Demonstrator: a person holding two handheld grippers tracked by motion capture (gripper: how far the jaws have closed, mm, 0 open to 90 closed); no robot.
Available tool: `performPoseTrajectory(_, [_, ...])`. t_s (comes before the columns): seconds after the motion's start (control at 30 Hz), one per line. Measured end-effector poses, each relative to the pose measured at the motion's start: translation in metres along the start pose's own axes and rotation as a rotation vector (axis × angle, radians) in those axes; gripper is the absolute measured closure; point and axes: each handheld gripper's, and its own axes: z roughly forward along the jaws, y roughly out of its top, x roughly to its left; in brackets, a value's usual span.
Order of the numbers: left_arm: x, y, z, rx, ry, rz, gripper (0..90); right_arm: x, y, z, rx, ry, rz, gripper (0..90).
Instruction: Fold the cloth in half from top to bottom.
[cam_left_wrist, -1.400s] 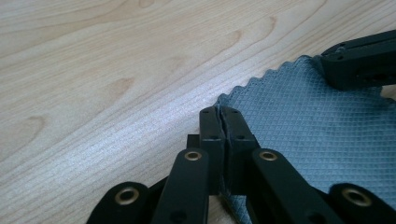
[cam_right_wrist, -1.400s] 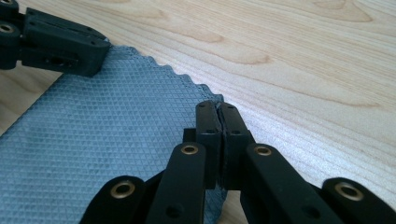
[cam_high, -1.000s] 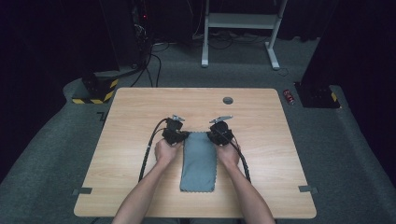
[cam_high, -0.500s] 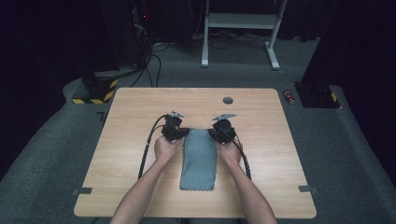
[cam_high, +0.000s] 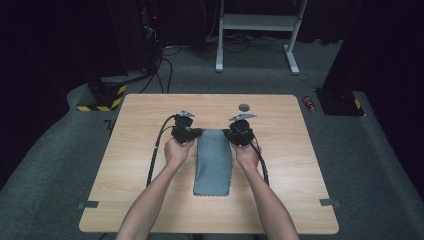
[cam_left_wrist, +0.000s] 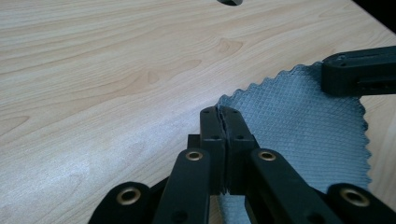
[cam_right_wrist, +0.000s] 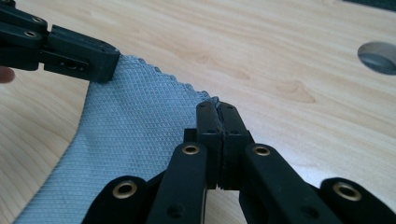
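On the wooden table (cam_high: 140, 195), a grey cloth (cam_high: 213, 162) lay lengthwise between 2 hands. At its far corners, the left gripper (cam_left_wrist: 219, 112) and right gripper (cam_right_wrist: 216, 106) each pinched the scalloped edge, jaws pressed together on the fabric.

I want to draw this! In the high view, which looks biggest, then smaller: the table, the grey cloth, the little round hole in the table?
1. table
2. grey cloth
3. round hole
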Motion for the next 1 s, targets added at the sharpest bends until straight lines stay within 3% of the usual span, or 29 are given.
performPoseTrajectory(0.17, [-0.005,-0.001,-0.004,-0.009,0.003,0.031,88.9,0.000,0.000,-0.006,-0.010,0.006,-0.018,89.3])
performPoseTrajectory(0.43, [-0.011,-0.015,-0.011,-0.002,-0.015,0.077,89.0,0.008,-0.015,-0.012,-0.020,0.017,-0.061,89.3])
performPoseTrajectory(0.67, [-0.015,-0.029,-0.012,0.008,-0.039,0.088,89.0,0.013,-0.033,-0.014,-0.016,0.038,-0.074,89.3])
performPoseTrajectory(1.0, [-0.021,-0.043,-0.019,0.006,-0.057,0.102,89.0,0.017,-0.044,-0.021,-0.021,0.061,-0.092,89.3])
